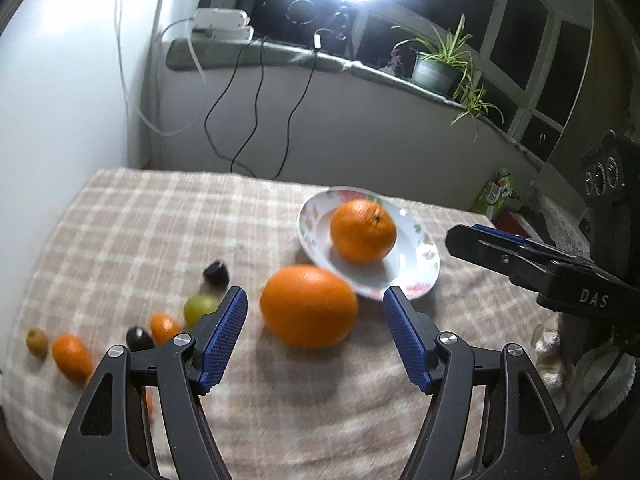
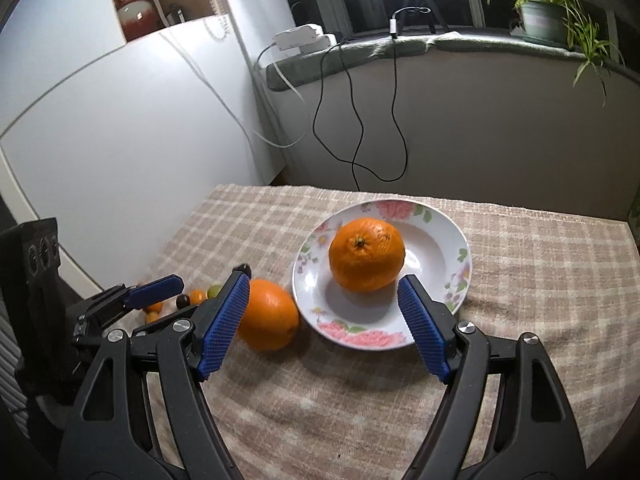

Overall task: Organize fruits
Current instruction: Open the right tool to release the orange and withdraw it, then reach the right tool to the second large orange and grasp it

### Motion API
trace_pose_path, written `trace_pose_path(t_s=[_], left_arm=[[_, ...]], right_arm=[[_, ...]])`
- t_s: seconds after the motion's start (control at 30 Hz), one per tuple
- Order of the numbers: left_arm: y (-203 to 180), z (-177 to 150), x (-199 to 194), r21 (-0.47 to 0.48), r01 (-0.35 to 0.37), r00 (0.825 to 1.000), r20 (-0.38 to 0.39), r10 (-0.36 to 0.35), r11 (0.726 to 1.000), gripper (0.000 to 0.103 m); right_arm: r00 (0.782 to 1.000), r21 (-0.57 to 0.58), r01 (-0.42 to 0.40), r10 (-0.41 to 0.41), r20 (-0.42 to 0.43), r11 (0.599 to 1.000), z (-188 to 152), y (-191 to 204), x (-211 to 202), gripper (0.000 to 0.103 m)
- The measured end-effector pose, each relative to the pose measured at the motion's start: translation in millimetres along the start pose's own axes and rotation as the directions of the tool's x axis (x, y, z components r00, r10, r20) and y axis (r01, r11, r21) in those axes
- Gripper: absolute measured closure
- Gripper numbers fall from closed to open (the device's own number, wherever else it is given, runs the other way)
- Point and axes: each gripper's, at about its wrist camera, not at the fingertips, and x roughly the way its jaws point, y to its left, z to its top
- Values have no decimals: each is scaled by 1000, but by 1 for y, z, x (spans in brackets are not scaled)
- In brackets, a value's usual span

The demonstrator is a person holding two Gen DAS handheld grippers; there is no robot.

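Orange fruit (image 1: 309,306) loose between wide-open left hand-held gripper (image 1: 315,334); right hand-held gripper (image 2: 323,322) open, empty

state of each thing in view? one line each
Left claw: open, empty.
Right claw: open, empty.
Plate: upright on cloth, holding one orange.
Orange in plate: resting, stem up.
Large orange: on cloth, beside plate.
Small fruits: loose on cloth.
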Motion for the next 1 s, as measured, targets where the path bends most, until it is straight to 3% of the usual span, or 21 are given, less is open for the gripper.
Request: trace_pose_path(t_s=[0.1, 0.3, 0.37, 0.63, 0.8, 1.0], left_arm=[[8, -10, 1, -23, 7, 1000, -21, -8, 1000, 33], [14, -28, 6, -57, 27, 998, -55, -30, 998, 33], [14, -32, 9, -62, 34, 997, -62, -37, 998, 33], [17, -28, 20, -48, 65, 994, -81, -69, 997, 32], [24, -23, 33, -79, 100, 989, -101, -108, 992, 31], [21, -17, 43, -43, 102, 988, -114, -106, 994, 28]], right_arm=[[1000, -37, 3, -4, -20, 999, -10, 9, 2, 14], [995, -174, 1, -18, -99, 985, -23, 33, 15, 14], [992, -174, -15, -7, -126, 985, -24, 35, 19, 14], [971, 27, -103, 106, -212, 994, -32, 17, 38, 14], [960, 140, -141, 170, -225, 980, -34, 9, 48, 14], [948, 246, -177, 232, -216, 953, -31, 4, 60, 14]])
